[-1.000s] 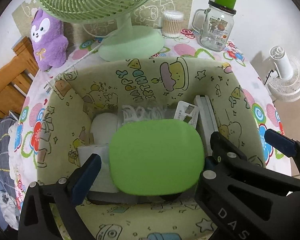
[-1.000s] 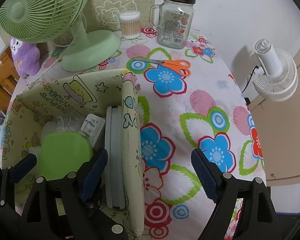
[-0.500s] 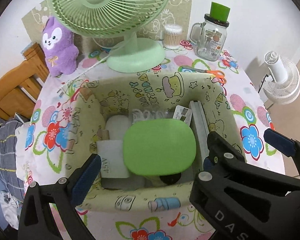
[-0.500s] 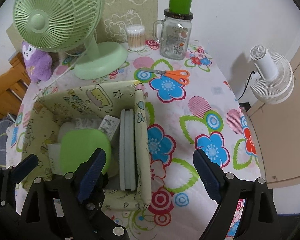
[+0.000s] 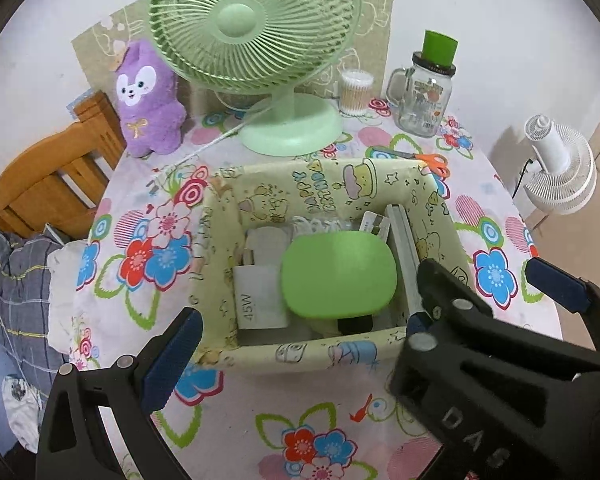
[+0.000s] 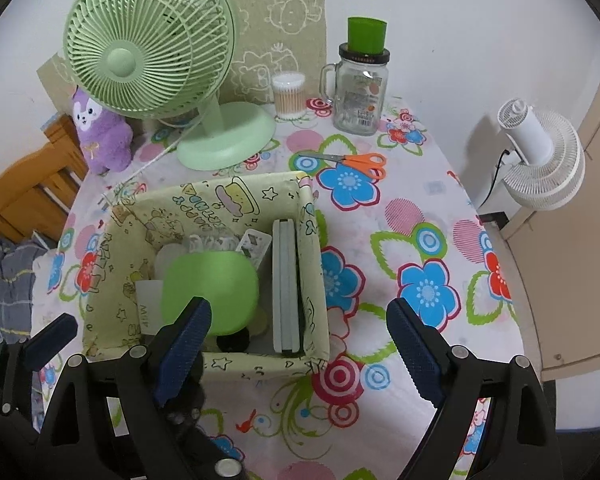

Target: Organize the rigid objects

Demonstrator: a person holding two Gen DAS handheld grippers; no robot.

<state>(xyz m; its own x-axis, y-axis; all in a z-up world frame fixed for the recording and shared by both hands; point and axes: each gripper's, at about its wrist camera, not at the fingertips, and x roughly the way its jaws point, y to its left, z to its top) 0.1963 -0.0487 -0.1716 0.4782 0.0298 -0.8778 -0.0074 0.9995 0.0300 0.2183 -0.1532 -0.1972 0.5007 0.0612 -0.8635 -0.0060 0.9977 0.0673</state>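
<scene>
Box (image 6: 112, 264) of yellow cloth sits on our flowery table (image 6: 420, 240), just ahead of our left claw (image 5: 296, 340) — green case (image 6: 210, 286) inside. Both claws gape wide, holding nothing; our right claw (image 6: 300, 344) hangs over the box's right corner — orange scissors (image 6: 360, 162) lie far beyond.

A lived-in home room: a flowered tablecloth (image 6: 420, 240) carries a green desk fan (image 6: 152, 56), a purple plush toy (image 6: 100, 132) and cotton swabs (image 6: 288, 96), beside a wooden chair (image 5: 52, 176).
</scene>
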